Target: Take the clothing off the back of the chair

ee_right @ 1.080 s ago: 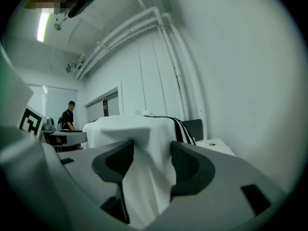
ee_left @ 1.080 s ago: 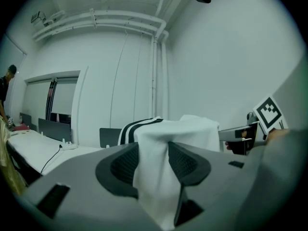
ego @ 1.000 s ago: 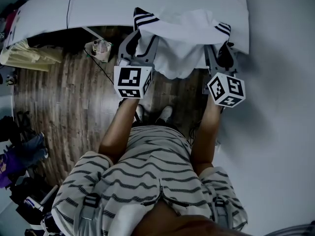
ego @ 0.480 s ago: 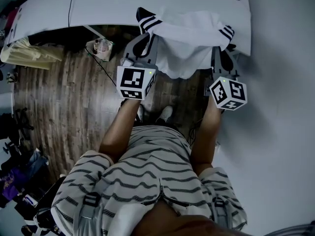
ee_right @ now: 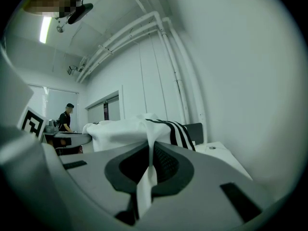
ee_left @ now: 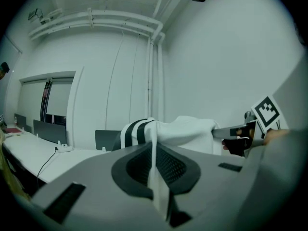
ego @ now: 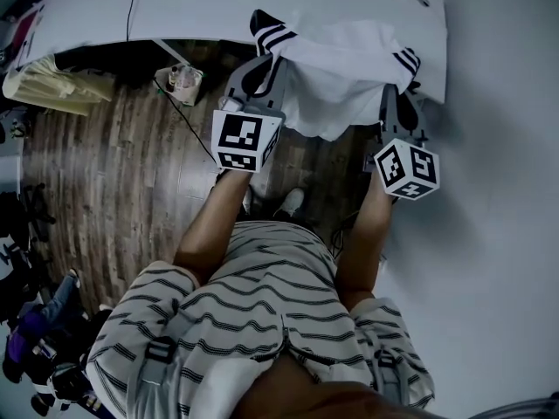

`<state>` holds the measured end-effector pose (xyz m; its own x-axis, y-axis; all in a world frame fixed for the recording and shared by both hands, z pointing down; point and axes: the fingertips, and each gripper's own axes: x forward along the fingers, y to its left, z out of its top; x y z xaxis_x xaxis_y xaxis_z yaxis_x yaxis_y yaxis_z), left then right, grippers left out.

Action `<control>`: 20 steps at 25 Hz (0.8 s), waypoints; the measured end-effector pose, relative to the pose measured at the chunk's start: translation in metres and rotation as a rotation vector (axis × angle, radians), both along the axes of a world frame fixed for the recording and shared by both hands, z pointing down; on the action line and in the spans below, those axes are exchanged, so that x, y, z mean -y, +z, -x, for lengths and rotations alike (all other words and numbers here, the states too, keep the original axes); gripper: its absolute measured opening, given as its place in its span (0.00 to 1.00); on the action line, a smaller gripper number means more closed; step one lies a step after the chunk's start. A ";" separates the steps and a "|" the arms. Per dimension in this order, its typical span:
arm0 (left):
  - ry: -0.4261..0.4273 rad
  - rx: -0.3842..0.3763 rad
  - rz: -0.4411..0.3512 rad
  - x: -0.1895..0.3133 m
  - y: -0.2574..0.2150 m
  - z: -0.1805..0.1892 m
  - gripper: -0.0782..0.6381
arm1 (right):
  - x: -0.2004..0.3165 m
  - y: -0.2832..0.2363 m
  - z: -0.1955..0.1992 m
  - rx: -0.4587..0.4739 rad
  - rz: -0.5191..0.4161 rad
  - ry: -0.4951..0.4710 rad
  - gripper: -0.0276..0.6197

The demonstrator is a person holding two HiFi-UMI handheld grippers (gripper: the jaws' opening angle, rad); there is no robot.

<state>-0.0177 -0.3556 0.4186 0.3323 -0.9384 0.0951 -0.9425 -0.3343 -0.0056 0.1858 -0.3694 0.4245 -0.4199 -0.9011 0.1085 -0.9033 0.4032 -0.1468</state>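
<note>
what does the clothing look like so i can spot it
Look at the near edge of the long white table. In front of it hangs a white shirt, pinched at either side by the left gripper and right gripper. Black stripe bands on its sleeves set it apart.

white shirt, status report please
Just closed: left tool and right tool, both shut on the white shirt. Shirt draped between them. Nothing seen in the way.

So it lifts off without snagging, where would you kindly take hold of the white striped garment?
Grip the garment by its striped shoulder ends, left tool and right tool from the near side, since it drapes wide; both pinch fabric there.
</note>
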 end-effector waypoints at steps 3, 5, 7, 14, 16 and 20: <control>-0.004 -0.005 -0.004 -0.004 -0.004 -0.001 0.15 | -0.006 -0.006 -0.002 0.000 -0.016 0.004 0.08; -0.003 -0.005 -0.005 -0.008 -0.008 -0.003 0.15 | -0.011 -0.011 -0.005 0.000 -0.022 0.007 0.08; -0.004 -0.004 -0.009 -0.011 -0.013 -0.005 0.15 | -0.015 -0.016 -0.006 0.000 -0.029 0.009 0.08; 0.001 -0.017 -0.034 -0.010 -0.032 0.002 0.15 | -0.018 -0.037 0.001 0.001 -0.051 0.017 0.08; 0.002 -0.018 -0.042 -0.013 -0.035 0.002 0.15 | -0.022 -0.040 0.002 0.003 -0.059 0.021 0.08; 0.003 -0.024 -0.053 -0.019 -0.043 0.001 0.15 | -0.029 -0.047 0.002 0.004 -0.068 0.024 0.08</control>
<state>-0.0191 -0.3368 0.3758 0.3365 -0.9410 0.0371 -0.9416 -0.3367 -0.0013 0.1841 -0.3405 0.3772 -0.3985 -0.9161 0.0451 -0.9122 0.3907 -0.1234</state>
